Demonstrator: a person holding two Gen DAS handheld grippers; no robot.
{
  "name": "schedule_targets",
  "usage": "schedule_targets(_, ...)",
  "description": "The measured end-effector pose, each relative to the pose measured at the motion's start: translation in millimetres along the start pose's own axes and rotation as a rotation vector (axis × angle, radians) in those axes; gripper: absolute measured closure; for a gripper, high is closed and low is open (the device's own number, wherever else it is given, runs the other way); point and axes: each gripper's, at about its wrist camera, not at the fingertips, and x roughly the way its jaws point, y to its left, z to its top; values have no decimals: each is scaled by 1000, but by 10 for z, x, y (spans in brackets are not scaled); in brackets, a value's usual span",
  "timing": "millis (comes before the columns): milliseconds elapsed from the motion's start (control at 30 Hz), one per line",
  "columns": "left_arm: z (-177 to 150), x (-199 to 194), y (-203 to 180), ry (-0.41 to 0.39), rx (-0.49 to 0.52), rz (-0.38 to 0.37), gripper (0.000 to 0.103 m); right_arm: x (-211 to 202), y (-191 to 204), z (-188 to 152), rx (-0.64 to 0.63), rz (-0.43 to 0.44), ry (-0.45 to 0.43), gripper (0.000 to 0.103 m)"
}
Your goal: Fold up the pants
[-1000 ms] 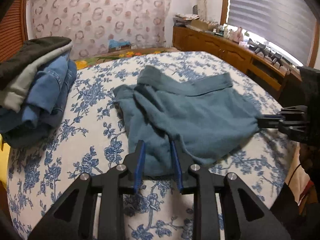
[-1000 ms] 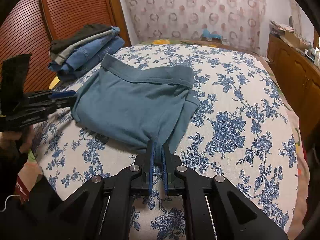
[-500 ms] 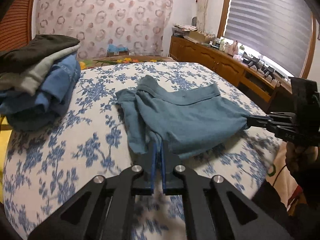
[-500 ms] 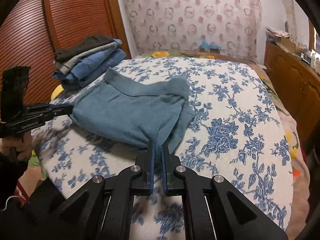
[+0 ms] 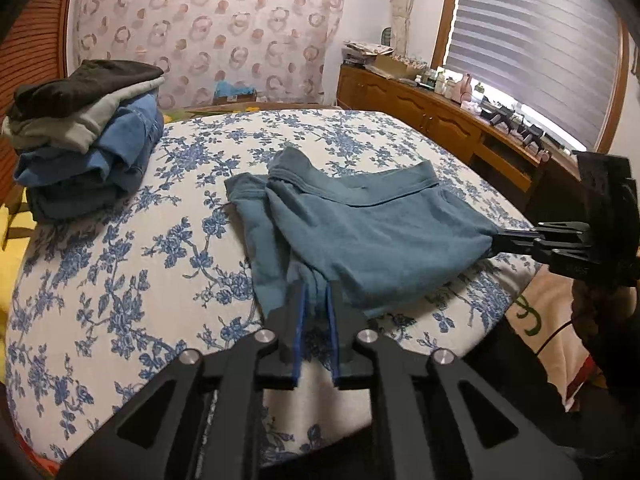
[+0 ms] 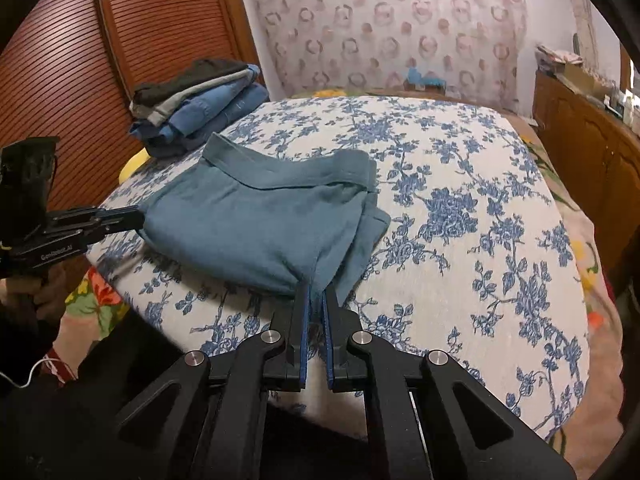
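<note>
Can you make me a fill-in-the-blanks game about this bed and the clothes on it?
1. The teal pants lie on a bedspread printed with blue ____.
2. The pile of folded clothes has a ____ garment on top.
3. The right gripper is shut on the ____.
4. The window blind hangs above a wooden ____.

Missing words: flowers; black; pants; cabinet

Both grippers' jaws nearly closed
</note>
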Motion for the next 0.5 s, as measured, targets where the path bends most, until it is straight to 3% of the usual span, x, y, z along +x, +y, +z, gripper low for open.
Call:
schedule_targets(200, 114, 53, 51, -6, 8, 20, 66, -44, 38, -4, -9, -8, -15, 100)
schedule_targets(500, 379, 296, 113, 29, 21, 37, 62, -133, -21, 37, -2, -38, -38, 93)
